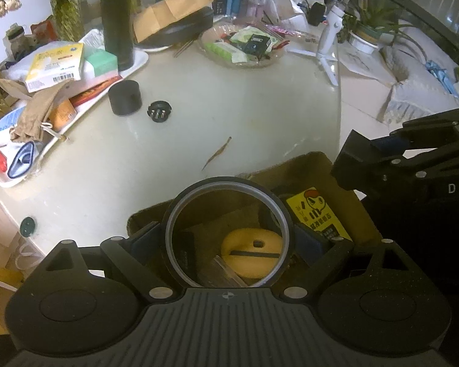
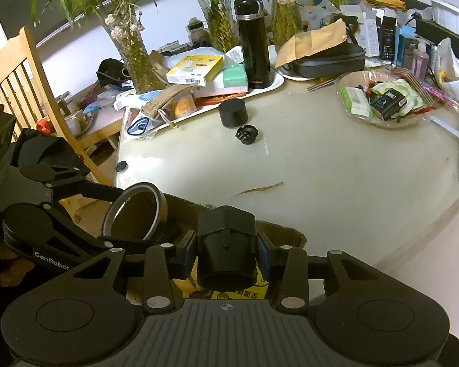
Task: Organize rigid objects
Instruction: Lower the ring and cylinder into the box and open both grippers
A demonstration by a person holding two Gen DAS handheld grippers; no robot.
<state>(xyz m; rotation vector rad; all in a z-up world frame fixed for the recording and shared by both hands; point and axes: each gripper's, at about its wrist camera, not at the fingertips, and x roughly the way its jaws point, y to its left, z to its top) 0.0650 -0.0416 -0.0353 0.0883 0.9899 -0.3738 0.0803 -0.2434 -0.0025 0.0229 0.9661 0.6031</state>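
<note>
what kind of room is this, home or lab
Most likely a home, probably a dining area: a cluttered pale table with a wooden chair beside it, vases of green stems, and a black flask on a tray.

Matte black ribbed tool (image 2: 226, 252) with silver screws, white lettering.

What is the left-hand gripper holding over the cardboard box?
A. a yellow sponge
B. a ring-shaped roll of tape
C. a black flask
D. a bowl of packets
B: the left gripper has its fingers on either side of a roll of tape, above the open cardboard box.
</note>
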